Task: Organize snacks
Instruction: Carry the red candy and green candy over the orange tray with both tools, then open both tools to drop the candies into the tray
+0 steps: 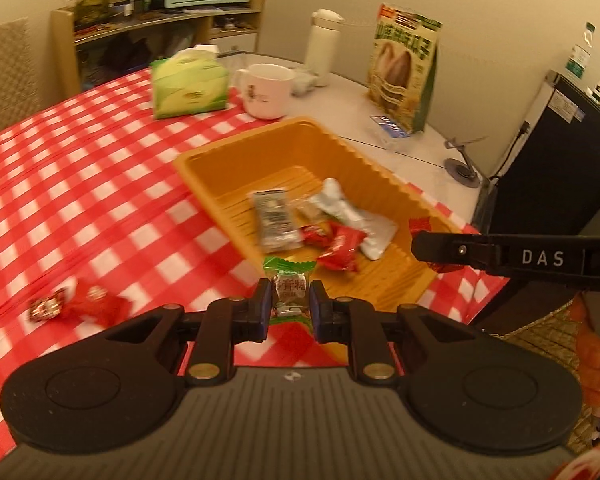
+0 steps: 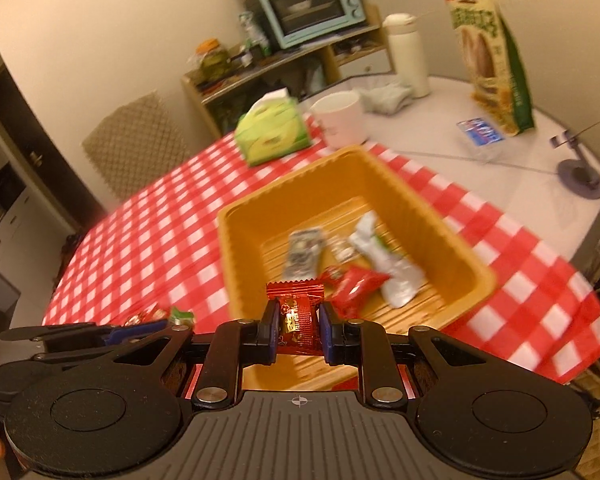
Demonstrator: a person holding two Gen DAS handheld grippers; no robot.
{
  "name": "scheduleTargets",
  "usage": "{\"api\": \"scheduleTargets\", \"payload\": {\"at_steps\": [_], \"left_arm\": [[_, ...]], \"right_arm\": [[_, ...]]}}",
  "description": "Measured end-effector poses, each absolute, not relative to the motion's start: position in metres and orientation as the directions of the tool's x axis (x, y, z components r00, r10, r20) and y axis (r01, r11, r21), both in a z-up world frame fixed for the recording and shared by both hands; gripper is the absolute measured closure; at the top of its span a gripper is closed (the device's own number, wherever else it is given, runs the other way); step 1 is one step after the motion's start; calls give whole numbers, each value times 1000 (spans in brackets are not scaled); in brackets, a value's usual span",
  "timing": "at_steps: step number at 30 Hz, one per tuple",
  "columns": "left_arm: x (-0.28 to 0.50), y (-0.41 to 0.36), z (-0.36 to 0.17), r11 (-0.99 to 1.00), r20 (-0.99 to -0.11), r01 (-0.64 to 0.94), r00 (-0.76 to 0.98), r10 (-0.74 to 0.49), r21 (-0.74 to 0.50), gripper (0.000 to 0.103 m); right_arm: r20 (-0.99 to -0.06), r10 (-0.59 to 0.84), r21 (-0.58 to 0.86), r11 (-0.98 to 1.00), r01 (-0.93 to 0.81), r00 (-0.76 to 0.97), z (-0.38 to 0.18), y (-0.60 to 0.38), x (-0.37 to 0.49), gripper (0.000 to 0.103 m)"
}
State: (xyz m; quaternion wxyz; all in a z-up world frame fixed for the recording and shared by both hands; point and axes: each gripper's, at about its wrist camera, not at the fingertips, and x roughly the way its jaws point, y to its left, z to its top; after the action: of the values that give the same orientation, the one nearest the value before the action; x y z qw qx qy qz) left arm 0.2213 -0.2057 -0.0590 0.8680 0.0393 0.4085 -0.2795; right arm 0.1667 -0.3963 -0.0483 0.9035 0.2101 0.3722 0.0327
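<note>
Jaws pinching sweets, red candies left-view only

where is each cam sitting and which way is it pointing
Left wrist: on the left gripper, looking over its candy at the orange bin; the right gripper and a hand show at right.
Right wrist: on the right gripper, jaws shut on a red candy, above the bin's near edge; the left gripper shows lower left.
Shared: bin, checkered cloth, tissue box.
</note>
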Motion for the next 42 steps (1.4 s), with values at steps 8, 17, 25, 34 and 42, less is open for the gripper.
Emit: {"api": "scheduleTargets", "payload": {"at_steps": [8, 17, 25, 34, 42], "left_arm": [[228, -249, -67, 839, -751, 524, 494, -438, -144, 85], [239, -274, -80, 858, -778, 498, 487, -397, -126, 85], [247, -287, -91, 868, -800, 482, 473, -370, -117, 85], [246, -288, -89, 875, -805, 470, 472, -359, -115, 85], [238, -268, -72, 902, -796, 419, 507, -331, -109, 85]], "right_arm": [[-643, 210, 412, 905, 102, 736, -47, -431, 165, 82], [-641, 230, 426, 900, 90, 733, -54, -455, 174, 82], [-644, 246, 437, 896, 84, 725, -59, -468, 183, 82], [-638, 261, 456, 886, 83, 724, -62, -480, 186, 82], [-639, 279, 463, 884, 68, 717, -65, -485, 191, 82]]}}
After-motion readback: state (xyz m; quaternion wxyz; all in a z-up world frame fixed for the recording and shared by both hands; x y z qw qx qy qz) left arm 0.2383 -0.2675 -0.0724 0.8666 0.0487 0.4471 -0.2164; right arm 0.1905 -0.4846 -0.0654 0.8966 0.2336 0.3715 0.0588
